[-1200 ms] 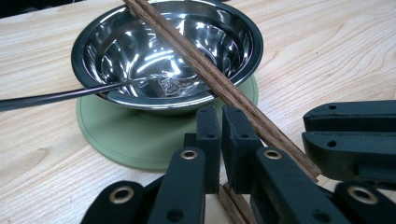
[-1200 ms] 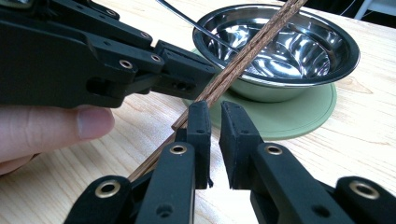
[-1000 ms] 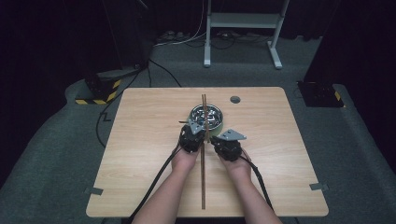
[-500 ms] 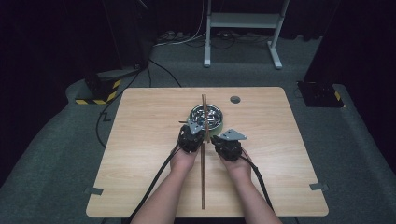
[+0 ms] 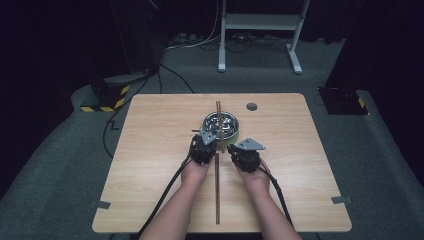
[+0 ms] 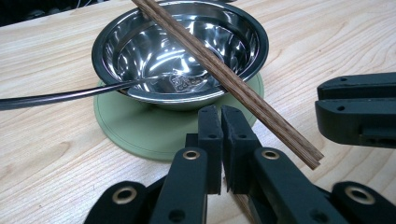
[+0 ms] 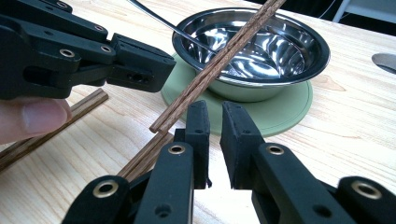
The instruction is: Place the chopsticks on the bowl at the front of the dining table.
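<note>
Chopsticks point(image 5: 218, 125), a brown wooden pair, rest tilted across the rim of a shiny steel bowl point(image 5: 229, 122) near the middle of a pale wooden bench point(image 5: 150, 150). Their near ends stick out over the bench, raised off it, in front of both grippers. The bowl sits on a round green mat point(image 6: 140, 130). A thin dark spoon-like handle point(image 6: 70, 95) lies in the bowl and pokes out over its rim.

A long wooden strip point(image 5: 217, 195) runs down the bench between the person's two hands.

The left gripper point(image 5: 203, 148) sits just before the bowl, its jaws closed together with nothing between them. In the left gripper view the chopstick ends pass just to the right of the jaw tips. The right gripper point(image 5: 244, 156) sits beside it, jaws nearly closed with a narrow gap and nothing held. In the right gripper view the chopstick ends hang just left of its jaw tips.
</note>
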The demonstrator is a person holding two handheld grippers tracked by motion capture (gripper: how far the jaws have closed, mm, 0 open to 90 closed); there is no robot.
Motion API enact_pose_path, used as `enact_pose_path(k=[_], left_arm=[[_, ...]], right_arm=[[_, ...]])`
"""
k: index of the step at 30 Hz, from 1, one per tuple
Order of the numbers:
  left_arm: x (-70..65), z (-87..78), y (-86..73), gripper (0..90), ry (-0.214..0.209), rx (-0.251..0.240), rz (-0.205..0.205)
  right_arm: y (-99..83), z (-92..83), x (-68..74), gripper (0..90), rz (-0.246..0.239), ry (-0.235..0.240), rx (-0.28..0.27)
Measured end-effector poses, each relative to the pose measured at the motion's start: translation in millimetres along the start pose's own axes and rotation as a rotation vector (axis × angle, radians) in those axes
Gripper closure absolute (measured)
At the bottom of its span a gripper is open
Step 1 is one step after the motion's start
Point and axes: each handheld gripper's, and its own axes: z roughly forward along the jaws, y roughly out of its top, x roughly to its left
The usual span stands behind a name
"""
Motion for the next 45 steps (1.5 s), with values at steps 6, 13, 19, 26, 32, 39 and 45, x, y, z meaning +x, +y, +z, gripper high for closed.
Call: enact_pose_path(k=[6, 13, 19, 26, 32, 39, 45], left_arm=[[2.1, 4.2, 0.9, 86.2, 0.003, -0.003, -0.011], [1.0, 12.2, 1.0, 86.2, -0.012, -0.019, -0.04], [0.6, 15.3, -0.8, 86.3, -0.028, -0.027, -0.04], [0.8, 16.5, -0.8, 86.5, -0.042, -0.037, -0.057], [1.3, 16.5, -0.2, 86.5, -0.04, -0.043, -0.061], [1.8, 17.7, -1.1, 86.9, -0.045, -0.033, -0.066], [2.1, 16.6, -0.6, 87.1, -0.042, -0.032, -0.063]], right_arm=[[0.3, 1.6, 0.1, 80.9, 0.006, 0.001, -0.005], [13.2, 6.7, -8.4, 83.7, 0.018, -0.013, 0.007], [17.6, 23.1, -12.9, 85.0, 0.044, -0.002, 0.062], [18.8, 27.9, -10.2, 84.9, 0.028, -0.01, 0.066], [21.8, 31.2, -10.6, 84.9, 0.03, -0.019, 0.062], [20.8, 36.2, -4.5, 85.0, 0.02, -0.012, 0.074], [21.4, 35.2, -3.3, 85.1, 0.016, -0.005, 0.075]])
